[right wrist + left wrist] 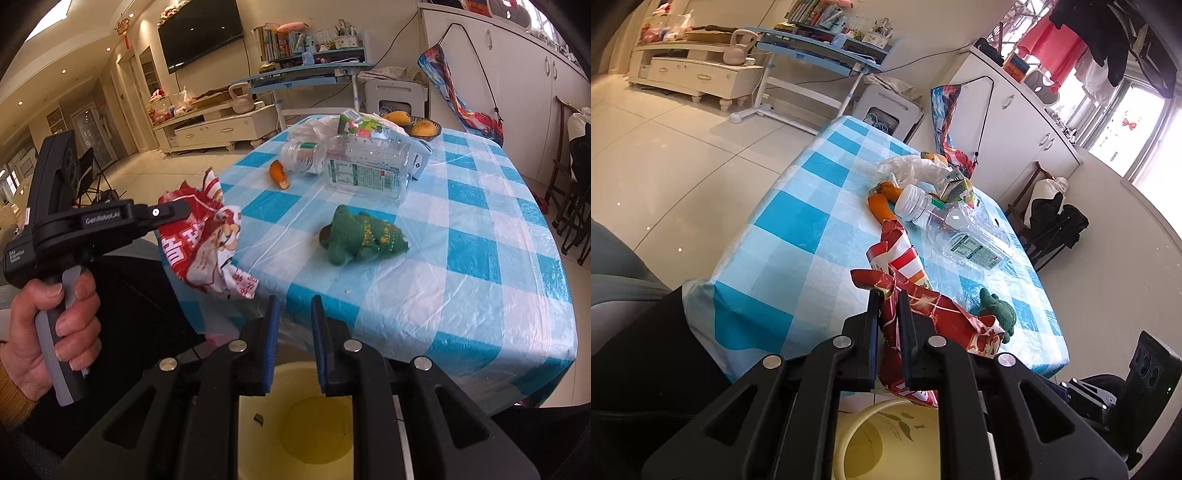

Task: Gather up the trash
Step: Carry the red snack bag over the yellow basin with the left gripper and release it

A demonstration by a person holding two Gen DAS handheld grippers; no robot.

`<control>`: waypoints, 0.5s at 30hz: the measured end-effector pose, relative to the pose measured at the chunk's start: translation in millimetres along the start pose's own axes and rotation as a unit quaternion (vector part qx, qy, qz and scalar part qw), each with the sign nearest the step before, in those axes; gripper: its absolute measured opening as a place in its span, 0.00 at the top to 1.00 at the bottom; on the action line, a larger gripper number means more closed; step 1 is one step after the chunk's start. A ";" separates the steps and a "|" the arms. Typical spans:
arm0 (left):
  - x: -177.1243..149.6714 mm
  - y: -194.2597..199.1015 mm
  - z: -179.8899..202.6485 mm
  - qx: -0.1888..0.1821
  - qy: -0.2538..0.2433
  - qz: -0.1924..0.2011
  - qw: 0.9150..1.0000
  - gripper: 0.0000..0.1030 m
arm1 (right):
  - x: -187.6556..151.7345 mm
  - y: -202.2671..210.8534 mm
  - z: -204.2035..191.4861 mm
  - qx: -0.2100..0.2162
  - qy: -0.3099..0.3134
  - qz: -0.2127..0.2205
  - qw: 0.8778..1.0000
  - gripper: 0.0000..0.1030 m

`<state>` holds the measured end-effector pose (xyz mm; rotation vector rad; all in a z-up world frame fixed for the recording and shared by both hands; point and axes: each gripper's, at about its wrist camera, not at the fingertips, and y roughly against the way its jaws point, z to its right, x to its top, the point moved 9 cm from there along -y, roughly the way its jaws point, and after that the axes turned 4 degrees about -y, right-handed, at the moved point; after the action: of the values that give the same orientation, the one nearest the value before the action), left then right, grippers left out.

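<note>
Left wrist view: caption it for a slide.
Left hand-held gripper clamps a red snack wrapper above the yellow bin beside the checked table.

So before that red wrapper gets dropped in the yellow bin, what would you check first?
1. Left gripper clamped on the red wrapper: ok.
2. Wrapper lifted clear of the table: ok.
3. Yellow bin open, nearly empty: ok.
4. Wrapper directly over the bin: cannot tell.
5. Right gripper shut, holding nothing: ok.
6. Trash left on the table, such as the plastic bottle: not ok.
</note>
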<state>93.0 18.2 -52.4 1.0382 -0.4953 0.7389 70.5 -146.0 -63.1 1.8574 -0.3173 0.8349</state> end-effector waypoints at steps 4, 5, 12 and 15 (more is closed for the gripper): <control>-2.8 3.1 -0.3 -0.002 -0.003 -0.001 1.000 0.91 | -15.6 4.4 -4.1 0.001 0.000 -0.019 1.000 0.82; -3.5 3.9 0.1 -0.003 -0.004 -0.001 1.000 0.91 | -19.3 4.8 -4.2 0.001 -0.001 -0.025 1.000 0.82; -8.2 6.3 7.6 -0.007 -0.017 -0.005 1.000 0.91 | -44.4 7.7 -3.2 0.005 -0.013 -0.063 0.998 0.82; -11.5 6.3 12.4 -0.009 -0.026 -0.010 1.000 0.91 | -47.1 8.4 -0.4 0.004 -0.020 -0.068 0.997 0.57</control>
<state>80.4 5.4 -51.1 1.0471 -0.5344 0.6903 31.5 -156.6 -88.8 1.8835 -0.2112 0.7077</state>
